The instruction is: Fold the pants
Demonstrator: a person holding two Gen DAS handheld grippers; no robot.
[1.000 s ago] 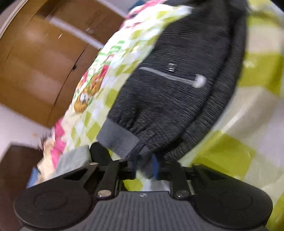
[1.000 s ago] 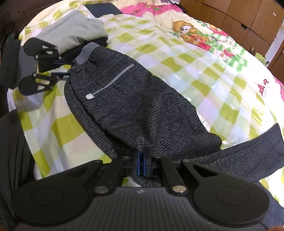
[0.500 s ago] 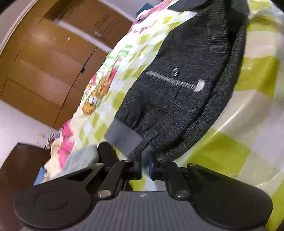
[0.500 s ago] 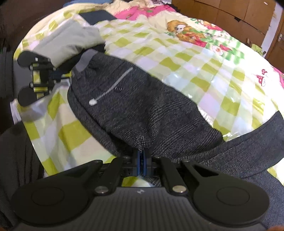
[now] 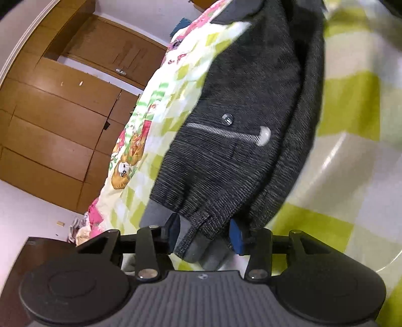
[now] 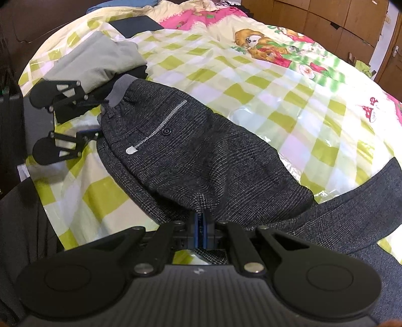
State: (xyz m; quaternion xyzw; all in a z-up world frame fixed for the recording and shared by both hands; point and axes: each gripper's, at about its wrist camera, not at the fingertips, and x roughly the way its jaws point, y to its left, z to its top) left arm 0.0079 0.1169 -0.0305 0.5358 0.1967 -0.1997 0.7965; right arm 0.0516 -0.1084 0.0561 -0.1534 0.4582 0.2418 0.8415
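Dark grey plaid pants (image 6: 201, 156) lie on the checked bed cover, grey waistband (image 6: 120, 90) at the far left, legs trailing off to the right. They also show in the left wrist view (image 5: 246, 130) with a zipped pocket and button. My left gripper (image 5: 204, 232) is open, its blue pads either side of the waistband corner; it also shows in the right wrist view (image 6: 99, 120). My right gripper (image 6: 200, 226) is shut on the crotch fold of the pants.
A folded grey and black garment stack (image 6: 98, 60) sits just behind the waistband. The green-checked cartoon bed cover (image 6: 276, 83) spreads to the right. Wooden wardrobes (image 5: 62, 113) stand beyond the bed. A dark flat item (image 6: 135, 24) lies near the far edge.
My left gripper has opened and let go of the waistband, which now lies loose between its pads. My right gripper has stayed shut on the pants.
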